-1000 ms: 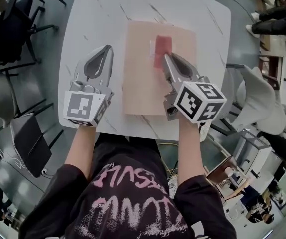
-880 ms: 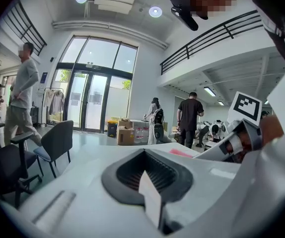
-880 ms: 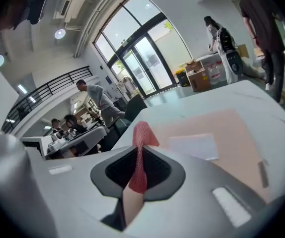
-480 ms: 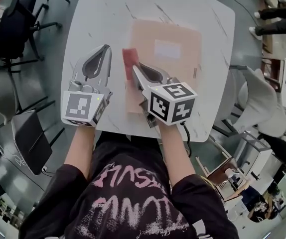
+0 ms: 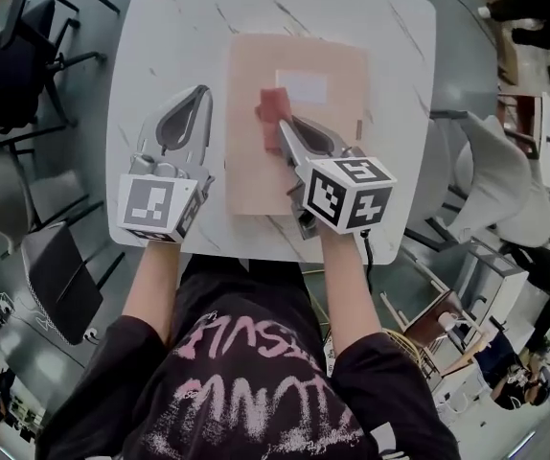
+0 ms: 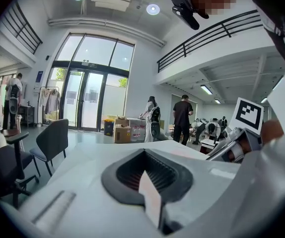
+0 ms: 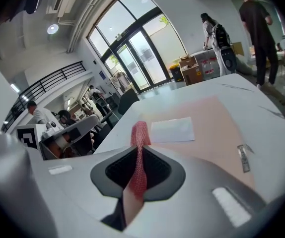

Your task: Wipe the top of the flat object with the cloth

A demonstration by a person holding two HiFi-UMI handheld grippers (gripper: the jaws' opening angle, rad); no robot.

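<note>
Cloth (image 5: 273, 105) clamped in right tongs (image 5: 284, 124), on tan flat object (image 5: 256, 172), left tongs (image 5: 202, 94) closed and empty, on table (image 5: 165, 36)

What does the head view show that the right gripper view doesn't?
Only the head view: the person's black shirt and forearms, and the whole outline of the tan flat object. Only the right gripper view: the glass doors and people standing beyond the table. Both: the red cloth pinched in the right tongs on the flat object, near its white label, with the left tongs alongside.
</note>
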